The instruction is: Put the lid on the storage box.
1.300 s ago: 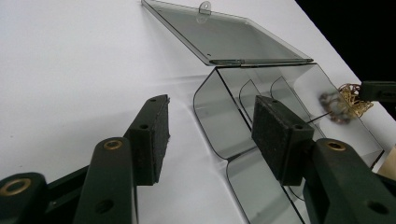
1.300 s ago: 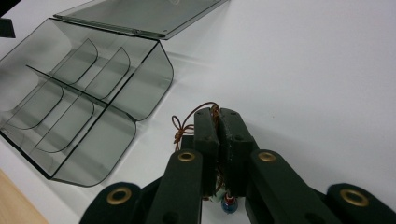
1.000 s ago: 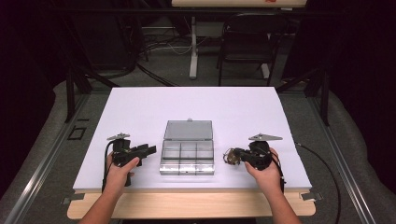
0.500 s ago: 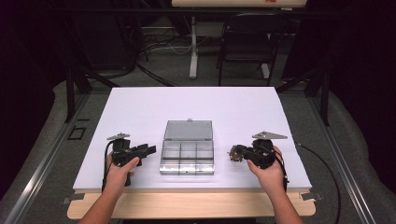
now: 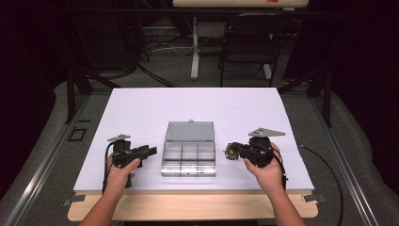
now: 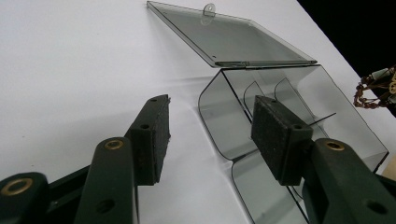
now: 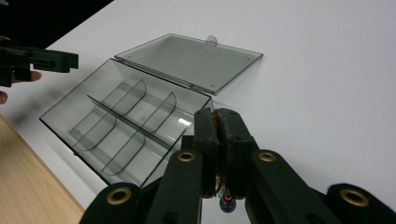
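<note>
A clear plastic compartment box (image 5: 188, 159) lies open mid-table, its lid (image 5: 190, 131) folded flat behind it. To its right my right gripper (image 5: 234, 151) is shut on a string of brown beads (image 5: 230, 152), held just off the table. In the right gripper view the beads (image 7: 217, 122) are pinched between the pads, and a small red and blue bead (image 7: 226, 204) hangs below. My left gripper (image 5: 149, 151) stands open at the box's left edge. Its jaws have just closed a touch, and nothing is pressed between the pads (image 6: 156, 130). The box wall (image 6: 219, 116) lies just ahead of them.
The white table top (image 5: 141, 108) spreads wide behind the box. A wooden strip (image 5: 188, 207) runs along its front edge. Behind the table stand a dark chair (image 5: 247, 37) and a table leg (image 5: 195, 47). A cable (image 5: 329, 169) trails off to the right.
My right gripper has lifted a little with the beads in it. The left gripper and the box have stayed where they were.
</note>
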